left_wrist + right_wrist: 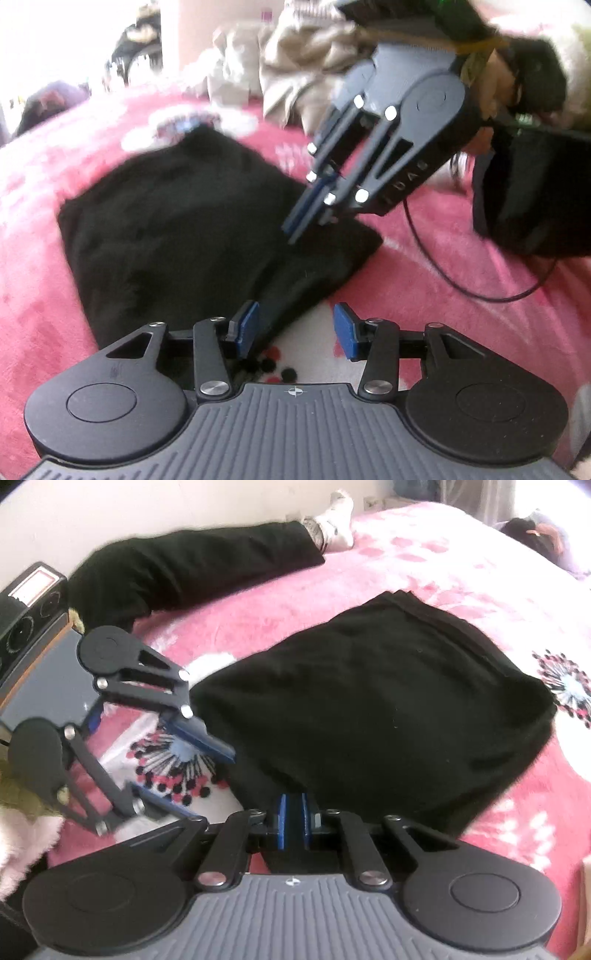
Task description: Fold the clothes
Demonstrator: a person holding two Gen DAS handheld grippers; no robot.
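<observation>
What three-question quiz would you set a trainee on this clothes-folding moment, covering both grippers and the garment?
1. True or false: the left gripper is clamped on the black garment.
2. Which gripper has its fingers closed on the garment's edge?
A. left
B. right
C. both
3. Fill in: the garment lies on a ____ blanket with a flower pattern.

Key
1. False. Its jaws stand apart with nothing between them, just short of the garment's near edge.
2. B. The right gripper pinches black fabric between its blue pads; the left wrist view also shows it shut at the garment's corner.
3. pink
</observation>
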